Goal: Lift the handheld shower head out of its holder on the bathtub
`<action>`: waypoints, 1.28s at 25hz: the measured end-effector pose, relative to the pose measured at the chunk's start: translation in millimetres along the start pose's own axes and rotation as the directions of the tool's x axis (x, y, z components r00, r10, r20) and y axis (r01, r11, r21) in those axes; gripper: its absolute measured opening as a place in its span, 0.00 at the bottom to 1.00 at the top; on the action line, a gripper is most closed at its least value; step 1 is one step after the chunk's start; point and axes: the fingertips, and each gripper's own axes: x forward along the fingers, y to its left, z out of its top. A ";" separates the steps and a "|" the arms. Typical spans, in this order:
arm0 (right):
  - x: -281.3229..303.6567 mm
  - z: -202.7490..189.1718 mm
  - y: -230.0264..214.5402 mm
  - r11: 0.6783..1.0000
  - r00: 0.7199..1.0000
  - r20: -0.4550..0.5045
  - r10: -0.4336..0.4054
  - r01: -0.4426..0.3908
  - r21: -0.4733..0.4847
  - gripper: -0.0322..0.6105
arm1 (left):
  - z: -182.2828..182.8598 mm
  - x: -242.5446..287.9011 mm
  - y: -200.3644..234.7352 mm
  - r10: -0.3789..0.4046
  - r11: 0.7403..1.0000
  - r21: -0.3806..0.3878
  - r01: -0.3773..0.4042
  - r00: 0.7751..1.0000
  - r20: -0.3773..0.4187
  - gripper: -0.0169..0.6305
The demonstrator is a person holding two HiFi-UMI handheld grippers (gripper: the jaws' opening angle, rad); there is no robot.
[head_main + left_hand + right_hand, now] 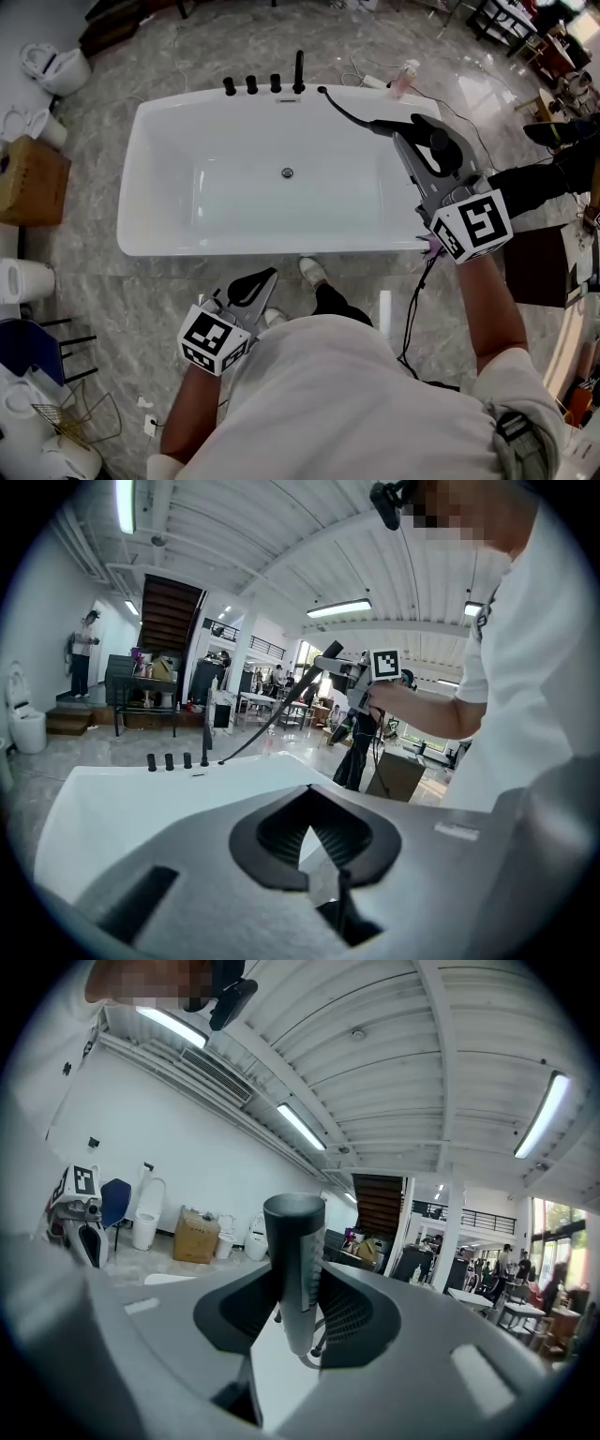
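Right gripper (420, 141) clamped the shower head (293, 1260) mid-barrel, above the tub's (131, 178) right end; its hose (345, 111) ran to the far rim. Left gripper (251, 286) was closed and empty. The head probably handled rigid, light and slick, with the hose tugging.

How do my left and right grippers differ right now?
The right gripper is shut on the black handheld shower head, whose hose trails to the white bathtub rim; the left gripper is shut on nothing. The right gripper is held over the tub's right rim; the left gripper hangs outside its near side. Both carry marker cubes.
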 end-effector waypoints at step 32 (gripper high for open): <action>2.5 -8.1 -1.2 1.000 1.000 -0.011 0.010 -0.009 0.013 0.27 | 6.8 -0.6 17.4 0.052 0.999 -0.015 -0.052 0.999 -0.005 0.04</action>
